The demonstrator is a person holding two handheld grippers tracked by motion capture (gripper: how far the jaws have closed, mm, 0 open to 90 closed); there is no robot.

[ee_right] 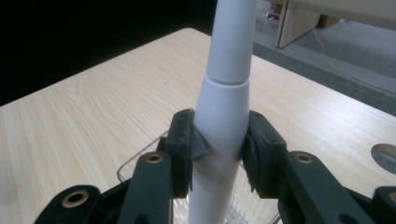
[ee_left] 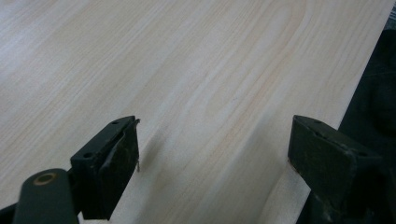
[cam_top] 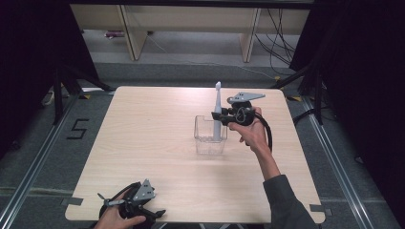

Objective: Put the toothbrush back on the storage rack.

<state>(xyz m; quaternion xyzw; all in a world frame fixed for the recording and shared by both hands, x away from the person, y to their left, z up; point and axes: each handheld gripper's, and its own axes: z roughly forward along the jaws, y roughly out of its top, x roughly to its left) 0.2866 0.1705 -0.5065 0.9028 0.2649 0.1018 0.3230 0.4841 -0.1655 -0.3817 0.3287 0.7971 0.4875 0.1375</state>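
A tall white electric toothbrush (cam_top: 218, 110) stands upright with its lower end inside a clear plastic box (cam_top: 209, 138) at the middle of the wooden table (cam_top: 153, 138). My right gripper (cam_top: 223, 114) is shut on the toothbrush's handle (ee_right: 223, 121), its pads (ee_right: 187, 149) pressing both sides just above the clear box's rim (ee_right: 135, 164). My left gripper (cam_top: 138, 204) rests low at the table's front left edge, open, with nothing between its fingers (ee_left: 116, 163) but bare wood.
Beyond the table's far edge lies grey floor with wooden furniture legs (cam_top: 133, 33) and loose cables (cam_top: 277, 43). Black tripod legs (cam_top: 62, 81) stand at the left and right. A floor mark reading 5 (cam_top: 78, 129) sits left of the table.
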